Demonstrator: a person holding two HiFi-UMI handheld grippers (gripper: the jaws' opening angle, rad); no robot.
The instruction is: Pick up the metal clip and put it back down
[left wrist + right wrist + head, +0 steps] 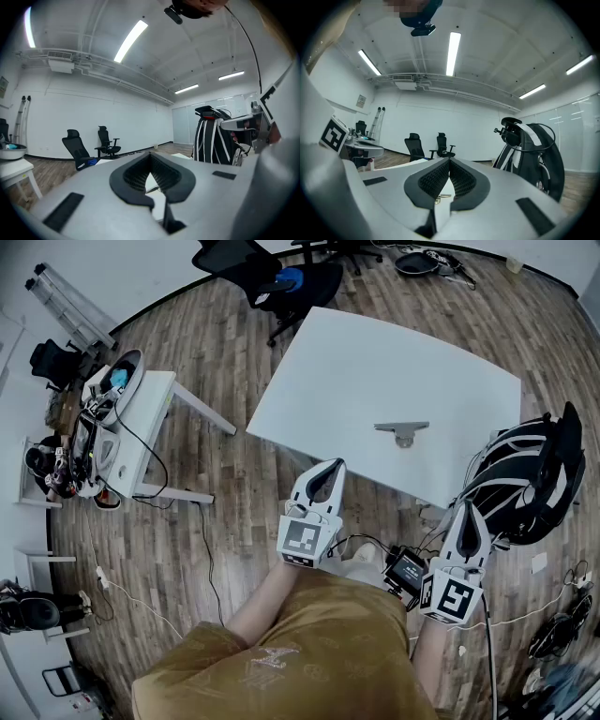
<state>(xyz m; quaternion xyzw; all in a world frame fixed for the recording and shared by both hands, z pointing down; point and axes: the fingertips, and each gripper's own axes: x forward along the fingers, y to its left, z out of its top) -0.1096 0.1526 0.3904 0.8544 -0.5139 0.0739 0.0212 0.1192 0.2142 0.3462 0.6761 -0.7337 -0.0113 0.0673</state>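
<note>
Place: you're standing in an open office or lab room.
Floor: wood planks [234,362] all around you.
Furniture: a white table [375,371] ahead of you, black office chairs [272,277] beyond it, and a side desk [150,399] piled with cables and gear.
Ceiling: long strip lights [453,51] above you.

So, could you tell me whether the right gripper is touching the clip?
Apart. The head view shows the clip lying alone on the table, with bare tabletop between it and the right gripper.
</note>
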